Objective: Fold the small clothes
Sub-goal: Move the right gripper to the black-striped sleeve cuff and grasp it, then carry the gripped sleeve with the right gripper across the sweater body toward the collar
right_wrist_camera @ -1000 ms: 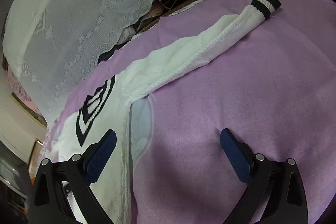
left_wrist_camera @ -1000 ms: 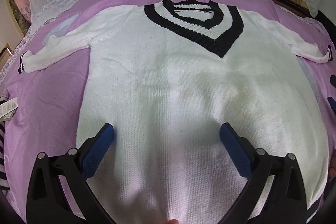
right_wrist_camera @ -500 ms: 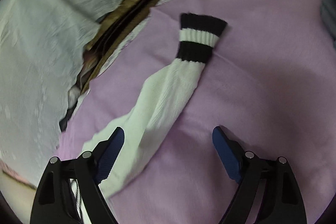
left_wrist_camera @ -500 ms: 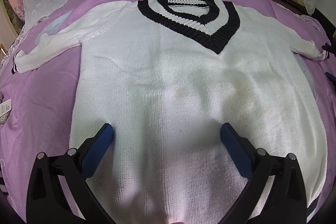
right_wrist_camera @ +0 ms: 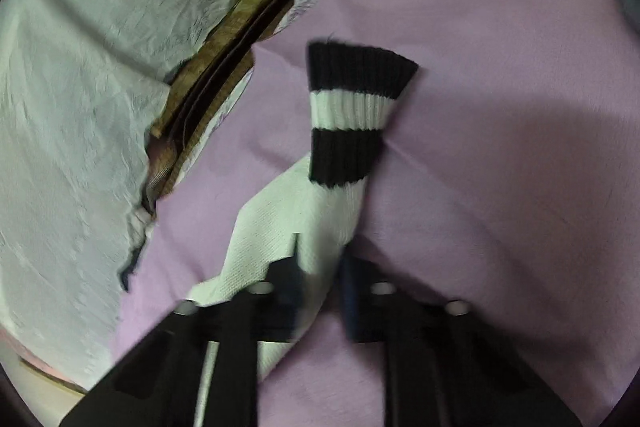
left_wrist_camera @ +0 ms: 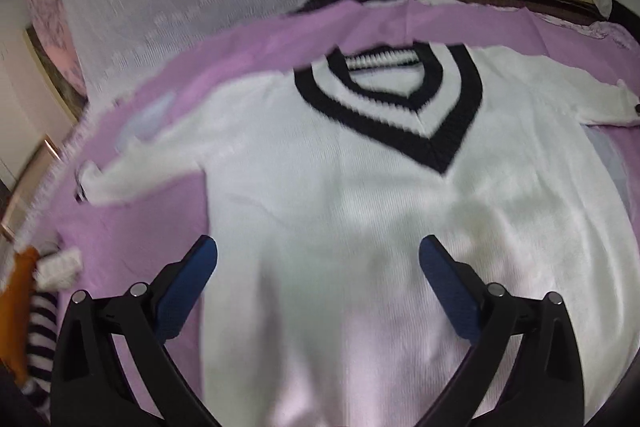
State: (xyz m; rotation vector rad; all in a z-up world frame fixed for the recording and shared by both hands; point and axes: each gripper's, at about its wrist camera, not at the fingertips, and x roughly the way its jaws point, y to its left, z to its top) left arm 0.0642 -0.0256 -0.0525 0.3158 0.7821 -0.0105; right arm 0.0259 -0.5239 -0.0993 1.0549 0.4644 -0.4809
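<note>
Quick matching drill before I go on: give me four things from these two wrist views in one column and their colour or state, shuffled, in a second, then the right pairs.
Column one:
1. left gripper
2. right gripper
3. sleeve cuff
4. cloth under the sweater

Column two:
A. plain purple
B. black with a white band
C. jaws wide apart above the white sweater body
D. closed on the white sleeve below the cuff

Pairs: 1-C, 2-D, 3-B, 4-A
</note>
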